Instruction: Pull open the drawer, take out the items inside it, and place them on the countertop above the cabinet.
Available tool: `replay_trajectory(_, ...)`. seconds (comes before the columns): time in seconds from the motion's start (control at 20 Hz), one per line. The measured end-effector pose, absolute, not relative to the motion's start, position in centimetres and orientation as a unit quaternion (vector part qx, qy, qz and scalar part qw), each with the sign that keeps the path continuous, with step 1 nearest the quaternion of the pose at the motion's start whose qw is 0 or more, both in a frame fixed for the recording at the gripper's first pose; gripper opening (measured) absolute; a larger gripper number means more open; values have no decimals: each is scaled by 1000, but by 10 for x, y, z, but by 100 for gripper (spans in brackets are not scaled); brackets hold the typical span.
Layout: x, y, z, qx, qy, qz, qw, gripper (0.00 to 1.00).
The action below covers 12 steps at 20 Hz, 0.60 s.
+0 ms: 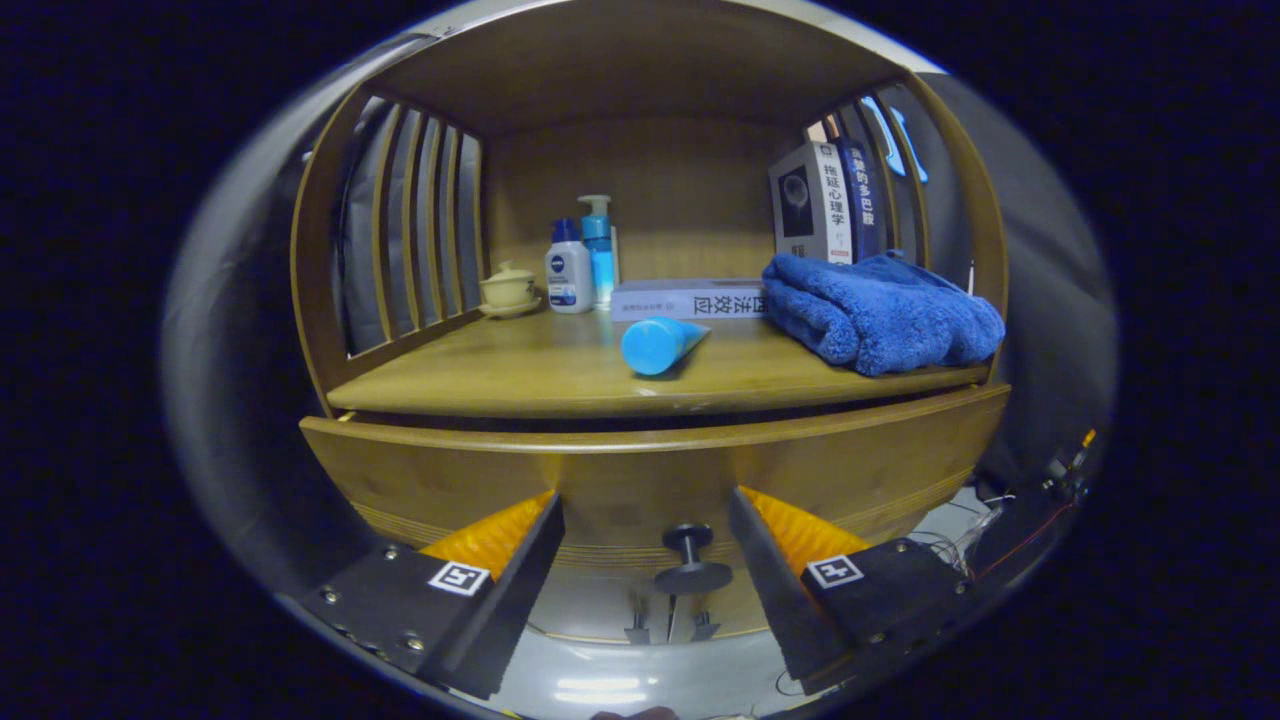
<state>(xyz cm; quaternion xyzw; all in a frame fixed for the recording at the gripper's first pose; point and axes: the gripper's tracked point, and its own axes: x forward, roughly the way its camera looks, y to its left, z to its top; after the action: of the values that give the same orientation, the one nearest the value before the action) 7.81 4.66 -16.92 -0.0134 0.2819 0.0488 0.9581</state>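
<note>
The wooden drawer front (640, 475) runs across the cabinet just below the countertop (540, 375). A narrow dark gap shows along its top edge, so it stands slightly out. Its round dark knob (691, 562) juts toward me between the fingers, touching neither. My gripper (645, 545) is open, a finger on each side of the knob, tips close to the drawer front. What the drawer holds is hidden. On the countertop a blue tube (661, 343) lies on its side.
A folded blue towel (880, 310) takes up the countertop's right side. Behind it stand upright books (825, 203); a flat book (688, 298) lies mid-back. Two bottles (582, 265) and a lidded cup (508, 288) sit at the back left. Slatted rails (415, 225) enclose both sides.
</note>
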Motion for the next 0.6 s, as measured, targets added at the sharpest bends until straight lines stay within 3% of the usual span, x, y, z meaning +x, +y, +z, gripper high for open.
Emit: replay_trajectory(0.6, 93, 49, -175, 5, 283, 49, 958, 100)
